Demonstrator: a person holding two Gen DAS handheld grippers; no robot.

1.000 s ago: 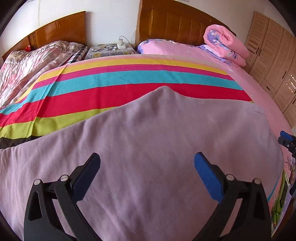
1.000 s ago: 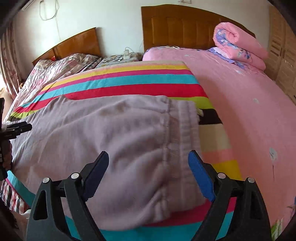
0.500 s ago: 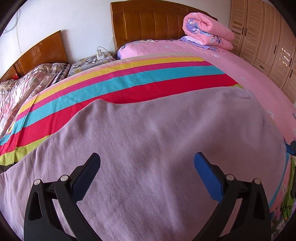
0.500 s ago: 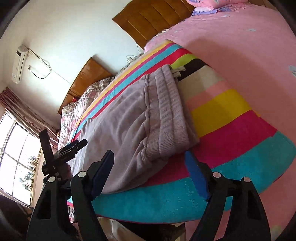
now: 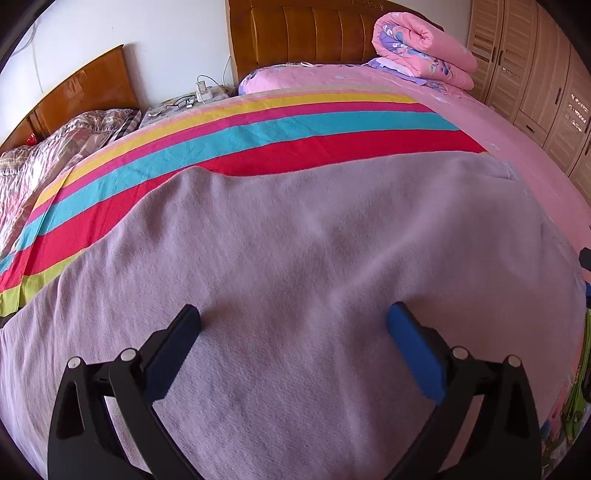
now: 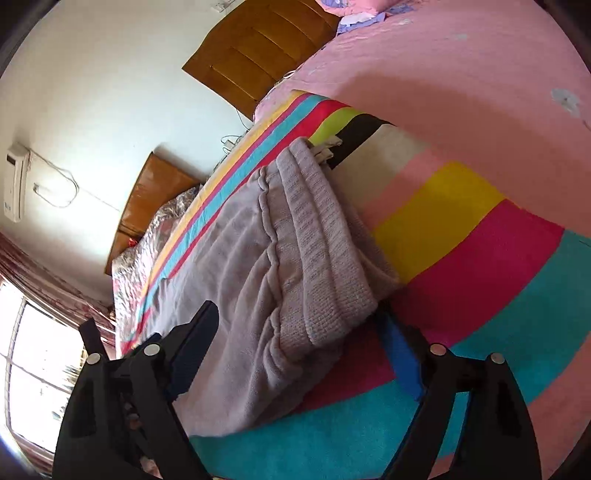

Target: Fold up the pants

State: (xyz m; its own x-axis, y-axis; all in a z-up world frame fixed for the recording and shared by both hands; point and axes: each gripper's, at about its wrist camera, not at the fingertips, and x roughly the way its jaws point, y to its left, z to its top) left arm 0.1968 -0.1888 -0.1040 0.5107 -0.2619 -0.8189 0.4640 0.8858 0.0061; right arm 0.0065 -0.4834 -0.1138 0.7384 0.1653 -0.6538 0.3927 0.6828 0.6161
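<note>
lying flat across the striped multicolour blanket (image 5: 258, 136) on the pink-sheeted bed (image 5: 498, 122), the soft lilac-grey fleece pants (image 5: 314, 258) fill most of the left wrist view. the left gripper (image 5: 293, 323) hovers low over the middle of the fabric with its black, blue-padded fingers (image 5: 413, 354) spread wide and nothing between them. in the tilted right wrist view the same pants (image 6: 258, 280) show their ribbed, gathered waistband (image 6: 321, 240), with pale drawstring ends (image 6: 327, 147) poking out at its far corner onto the green and black stripes. the right gripper (image 6: 299, 336) is released too, its fingers (image 6: 400, 354) wide apart on either side of the waistband's near corner; whether a pad touches the cloth i cannot tell. a rolled pink floral quilt (image 5: 421, 48) sits by the brown wooden headboard (image 5: 314, 33), and pale wooden wardrobe doors (image 5: 535, 74) stand to the right.
</note>
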